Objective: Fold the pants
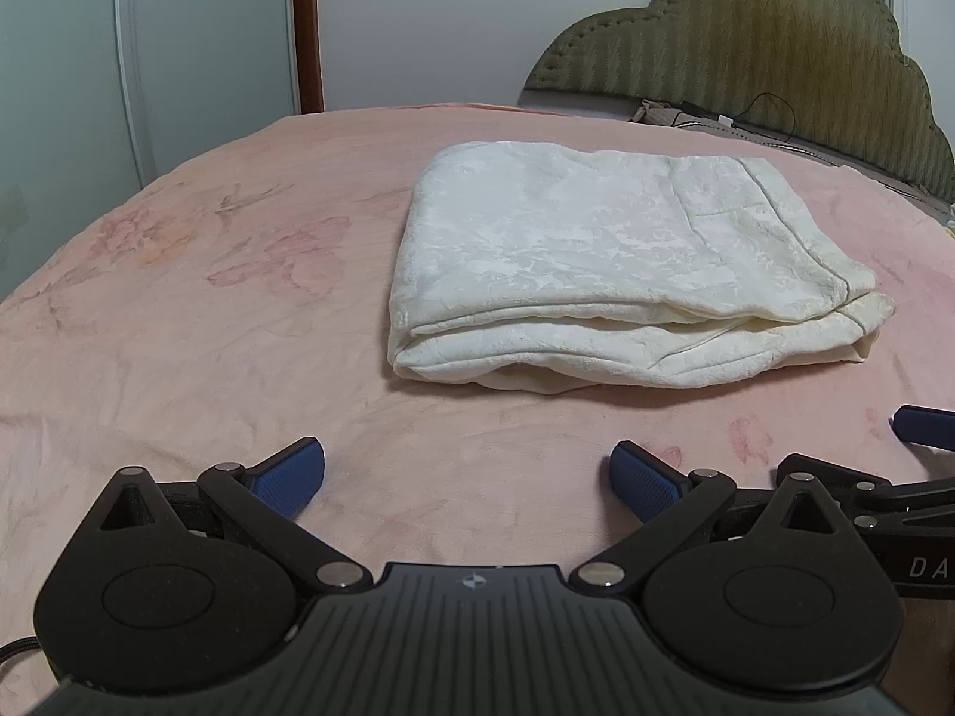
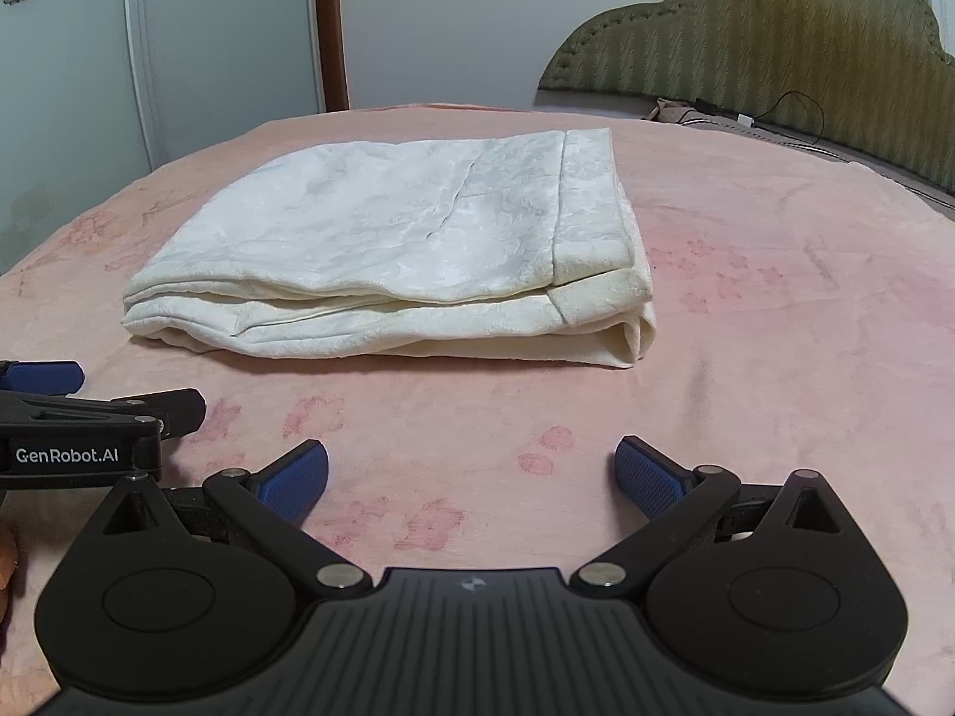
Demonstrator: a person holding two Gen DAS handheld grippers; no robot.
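Cream-white pants [image 1: 621,262] lie folded into a thick rectangle on the pink bed cover [image 1: 209,328]; the right wrist view shows the same pants [image 2: 394,256] with their layered edges facing me. My left gripper [image 1: 468,477] hovers open over bare cover, short of the bundle, with nothing between its blue pads. My right gripper [image 2: 471,477] is open too and holds nothing, in front of the bundle's near edge. Each gripper shows at the edge of the other's view: the right gripper [image 1: 922,426] and the left gripper [image 2: 42,379].
A padded olive headboard [image 1: 764,42] rises at the back right, with a black cable and small items [image 1: 716,116] along the bed edge below it. Pale wardrobe doors [image 1: 149,48] and a brown door frame [image 1: 307,24] stand behind the bed.
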